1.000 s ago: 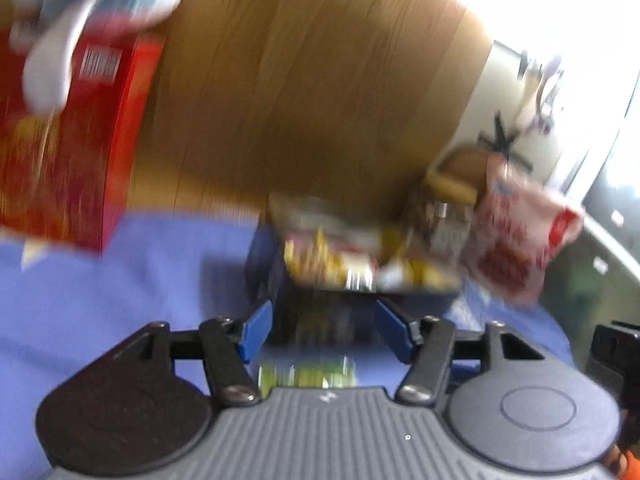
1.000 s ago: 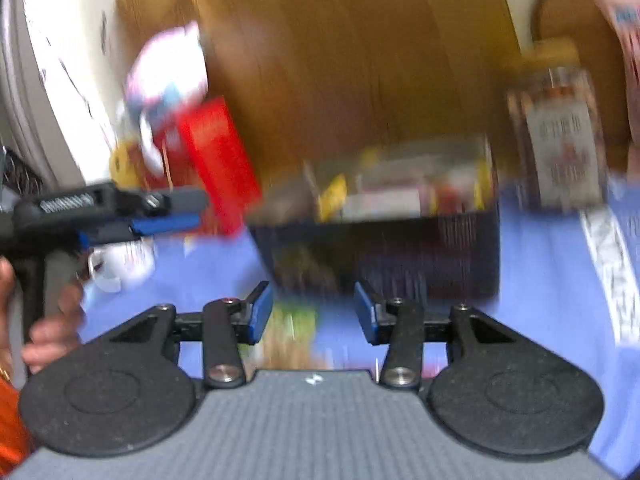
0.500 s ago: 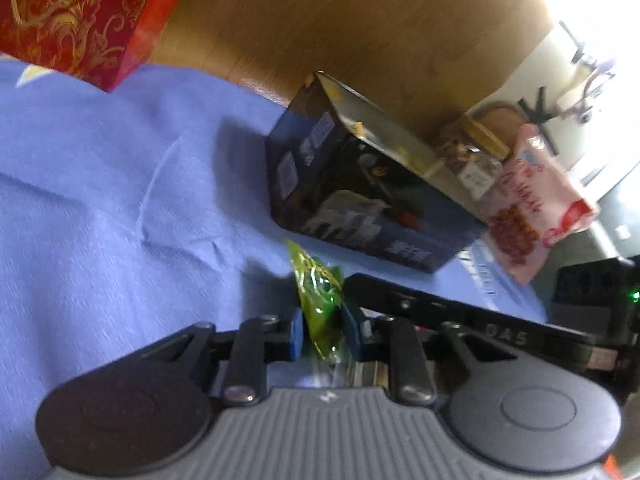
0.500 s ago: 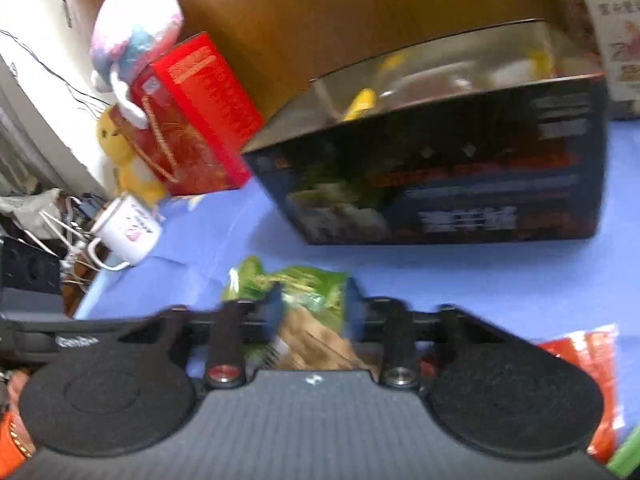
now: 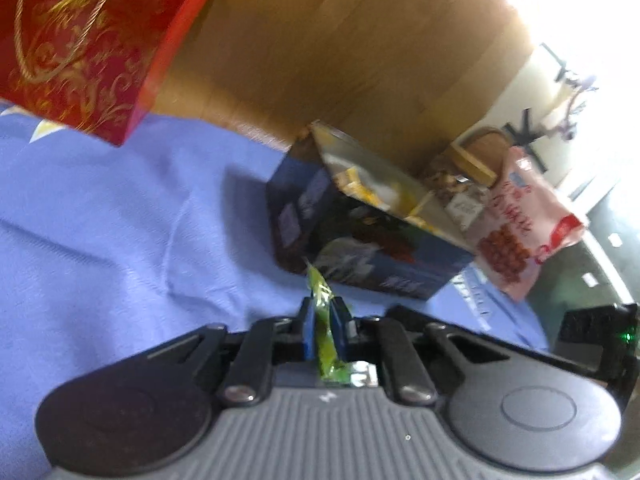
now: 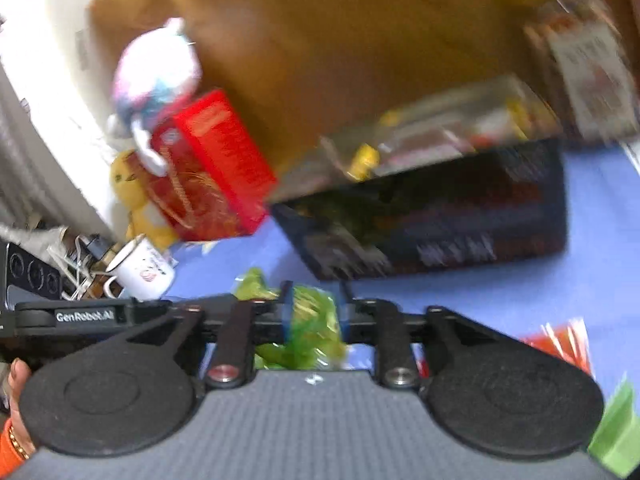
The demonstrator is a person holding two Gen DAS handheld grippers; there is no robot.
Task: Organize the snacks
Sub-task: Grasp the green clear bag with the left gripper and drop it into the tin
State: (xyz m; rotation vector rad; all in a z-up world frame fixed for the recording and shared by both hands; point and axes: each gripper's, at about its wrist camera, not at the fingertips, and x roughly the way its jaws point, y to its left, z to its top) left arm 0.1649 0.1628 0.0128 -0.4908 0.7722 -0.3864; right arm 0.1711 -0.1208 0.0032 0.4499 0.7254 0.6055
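Observation:
A green snack packet (image 5: 320, 292) stands edge-on between the blue pads of my left gripper (image 5: 323, 312), which is shut on it. In the right wrist view the same green packet (image 6: 312, 320) bulges between the pads of my right gripper (image 6: 315, 304). Those jaws are opening, and the pads still touch the packet. The left gripper's body (image 6: 80, 316) reaches in from the left to the packet's far end. Behind stands an open dark blue box (image 5: 360, 256) (image 6: 460, 232) holding several snacks.
Blue cloth (image 5: 100, 220) covers the table. A red gift bag (image 5: 80, 48) (image 6: 216, 176), plush toys (image 6: 156, 76) and a white mug (image 6: 140, 268) are at the left. A pink snack bag (image 5: 520, 232) and a jar (image 5: 456, 188) stand right of the box. An orange packet (image 6: 560, 340) lies near right.
A second ago both grippers stood open above the green packet. Both then closed on it. Since then both views have rolled and the right view has shifted and blurred.

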